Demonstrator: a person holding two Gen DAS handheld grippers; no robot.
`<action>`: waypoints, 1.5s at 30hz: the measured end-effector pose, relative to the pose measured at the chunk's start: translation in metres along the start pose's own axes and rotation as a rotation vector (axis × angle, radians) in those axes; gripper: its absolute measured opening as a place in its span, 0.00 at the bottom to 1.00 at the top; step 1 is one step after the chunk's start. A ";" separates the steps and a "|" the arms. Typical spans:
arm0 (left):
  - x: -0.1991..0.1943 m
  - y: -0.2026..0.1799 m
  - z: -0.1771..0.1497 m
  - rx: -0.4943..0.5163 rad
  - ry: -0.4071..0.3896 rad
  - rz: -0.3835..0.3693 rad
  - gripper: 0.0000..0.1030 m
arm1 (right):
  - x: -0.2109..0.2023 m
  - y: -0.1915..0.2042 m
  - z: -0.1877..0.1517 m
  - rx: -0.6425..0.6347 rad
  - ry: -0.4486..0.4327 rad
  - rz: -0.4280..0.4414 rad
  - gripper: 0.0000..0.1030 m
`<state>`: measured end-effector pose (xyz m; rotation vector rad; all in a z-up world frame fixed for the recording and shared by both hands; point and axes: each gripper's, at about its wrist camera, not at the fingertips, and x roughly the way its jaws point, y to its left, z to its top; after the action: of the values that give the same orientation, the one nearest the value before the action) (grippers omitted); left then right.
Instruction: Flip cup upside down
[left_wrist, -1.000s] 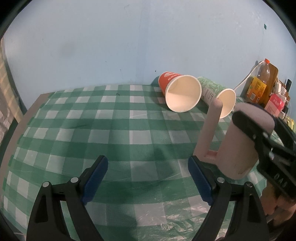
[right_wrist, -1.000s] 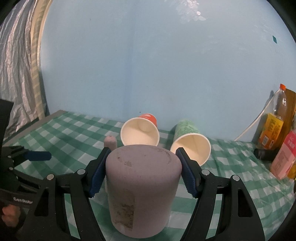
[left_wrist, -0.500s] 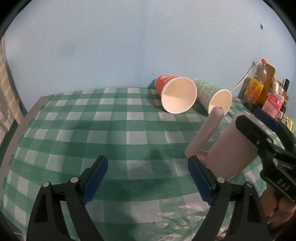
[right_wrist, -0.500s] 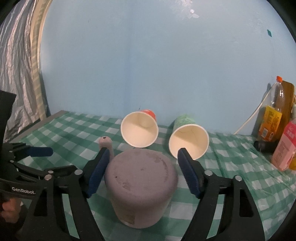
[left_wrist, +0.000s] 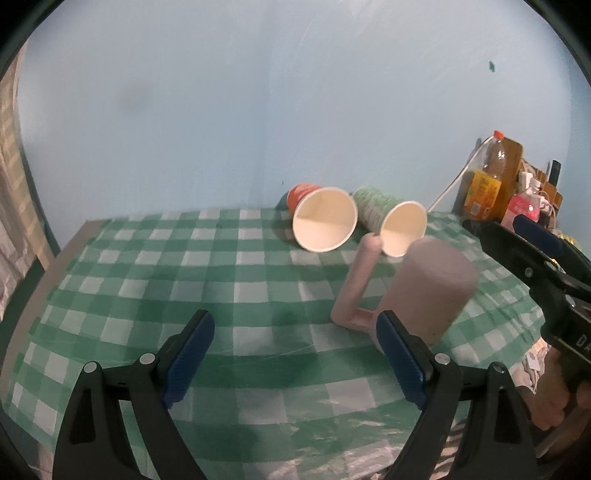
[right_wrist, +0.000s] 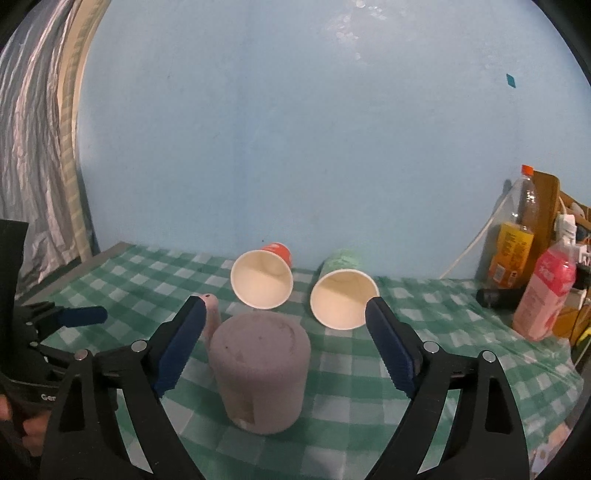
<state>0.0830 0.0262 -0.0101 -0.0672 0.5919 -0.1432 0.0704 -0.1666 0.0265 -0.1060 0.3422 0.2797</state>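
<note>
A pink mug (left_wrist: 432, 288) with a long handle (left_wrist: 356, 280) stands upside down on the green checked tablecloth (left_wrist: 184, 266); it also shows in the right wrist view (right_wrist: 260, 373), base up. My right gripper (right_wrist: 284, 350) is open, its jaws wide on either side of the mug and not touching it. My left gripper (left_wrist: 295, 354) is open and empty, just left of the mug. The right gripper's fingers (left_wrist: 532, 254) show at the right of the left wrist view.
An orange paper cup (right_wrist: 264, 277) and a green paper cup (right_wrist: 343, 295) lie on their sides behind the mug, mouths toward me. Bottles (right_wrist: 546, 291) and clutter stand at the far right. A curtain (right_wrist: 33, 147) hangs at the left.
My right gripper has opened and let go of the mug, which now stands upside down on the cloth. The right gripper has drawn back and up. The left gripper has pulled back slightly.
</note>
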 end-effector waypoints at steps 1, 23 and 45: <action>-0.002 -0.001 0.000 -0.001 -0.009 0.001 0.88 | -0.004 -0.001 0.000 -0.002 -0.003 -0.006 0.85; -0.045 -0.020 -0.019 0.013 -0.250 0.070 1.00 | -0.051 -0.012 -0.021 0.026 -0.041 -0.029 0.85; -0.047 -0.023 -0.023 0.033 -0.262 0.088 1.00 | -0.043 -0.010 -0.026 0.032 -0.009 -0.022 0.85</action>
<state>0.0290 0.0099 -0.0011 -0.0271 0.3298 -0.0575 0.0265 -0.1909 0.0180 -0.0768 0.3359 0.2529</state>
